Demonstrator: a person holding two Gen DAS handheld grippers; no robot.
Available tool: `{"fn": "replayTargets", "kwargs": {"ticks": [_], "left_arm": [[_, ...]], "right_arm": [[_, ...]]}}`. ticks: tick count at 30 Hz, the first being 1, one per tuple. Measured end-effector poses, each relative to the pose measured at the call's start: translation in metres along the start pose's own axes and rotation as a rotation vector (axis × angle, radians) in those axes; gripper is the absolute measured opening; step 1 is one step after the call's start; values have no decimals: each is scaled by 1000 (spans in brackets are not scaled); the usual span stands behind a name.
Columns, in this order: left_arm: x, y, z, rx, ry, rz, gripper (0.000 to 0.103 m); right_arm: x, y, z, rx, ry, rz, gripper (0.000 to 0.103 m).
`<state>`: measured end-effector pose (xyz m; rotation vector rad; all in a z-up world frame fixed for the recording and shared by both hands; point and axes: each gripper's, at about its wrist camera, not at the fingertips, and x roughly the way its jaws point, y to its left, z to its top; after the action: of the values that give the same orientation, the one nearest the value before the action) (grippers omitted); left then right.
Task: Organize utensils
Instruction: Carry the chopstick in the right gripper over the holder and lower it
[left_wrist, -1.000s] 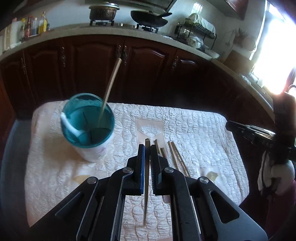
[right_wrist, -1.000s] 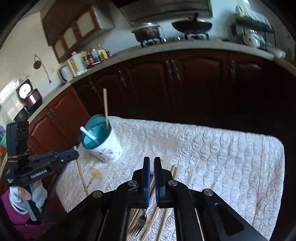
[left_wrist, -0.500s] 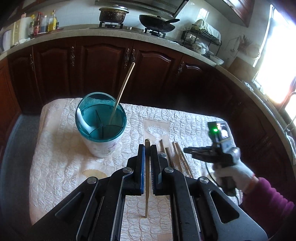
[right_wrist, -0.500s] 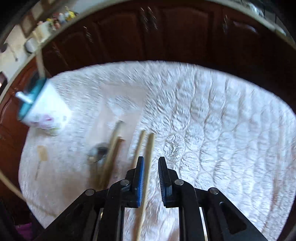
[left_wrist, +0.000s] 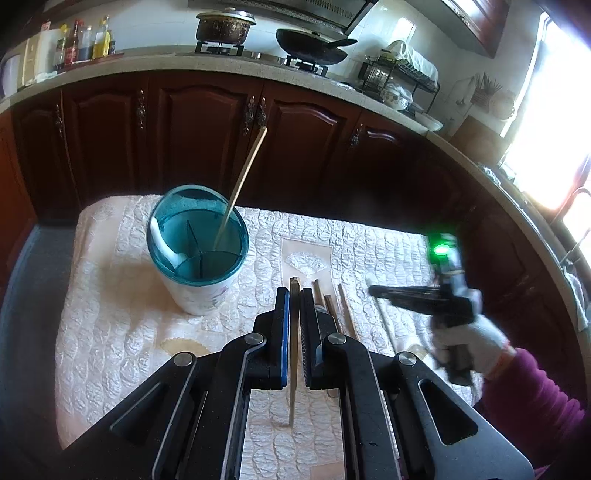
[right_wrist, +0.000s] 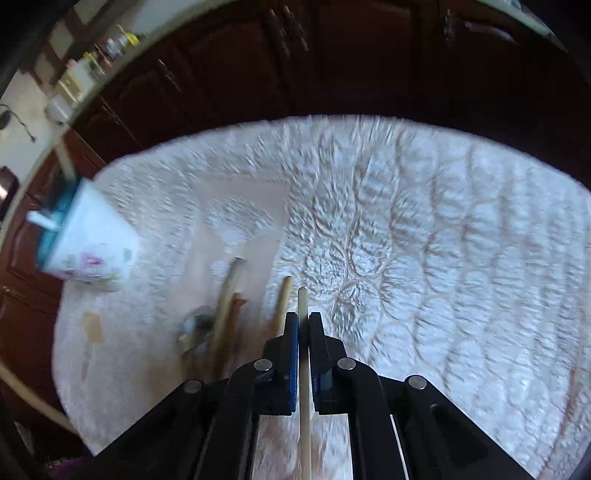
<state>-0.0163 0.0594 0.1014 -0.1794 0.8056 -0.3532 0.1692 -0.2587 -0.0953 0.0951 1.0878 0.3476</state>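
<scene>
A white utensil holder with a teal divided top stands on the quilted table, holding one chopstick and a white spoon. My left gripper is shut on a wooden chopstick, held above the cloth right of the holder. My right gripper is shut on a pale chopstick low over the table; it also shows in the left wrist view. Several more chopsticks and a fork lie on the cloth beside it. The holder is blurred at far left.
The table carries a white quilted cloth with a beige centre panel. Dark wooden cabinets stand close behind the table. The counter above holds a pot, a wok and a dish rack.
My right gripper came down over the loose chopsticks, opened, then closed on a pale one. My left gripper kept its chopstick and shifted slightly, bringing the holder closer in view.
</scene>
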Motion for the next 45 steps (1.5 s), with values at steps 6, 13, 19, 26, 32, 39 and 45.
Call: {"fn": "replayTargets", "kwargs": {"ticks": [6, 13, 19, 26, 32, 39, 45], "left_arm": [[-20, 2, 4, 5, -27, -4, 4], [-54, 8, 30, 5, -106, 17, 4], [-81, 21, 69, 3, -219, 73, 4], [-79, 47, 114, -23, -307, 158, 4], [-49, 68, 136, -33, -320, 234, 4], [-2, 84, 144, -54, -294, 287, 4], [30, 89, 138, -41, -285, 345, 4]], "right_arm": [[-97, 15, -9, -61, -166, 76, 5], [-178, 49, 6, -128, -329, 165, 5], [-218, 105, 41, -223, -430, 235, 5], [-216, 173, 86, -282, -509, 262, 5], [-185, 209, 117, -296, -515, 248, 5], [-144, 230, 146, -283, -521, 216, 5], [-110, 221, 152, -249, -482, 214, 5]]}}
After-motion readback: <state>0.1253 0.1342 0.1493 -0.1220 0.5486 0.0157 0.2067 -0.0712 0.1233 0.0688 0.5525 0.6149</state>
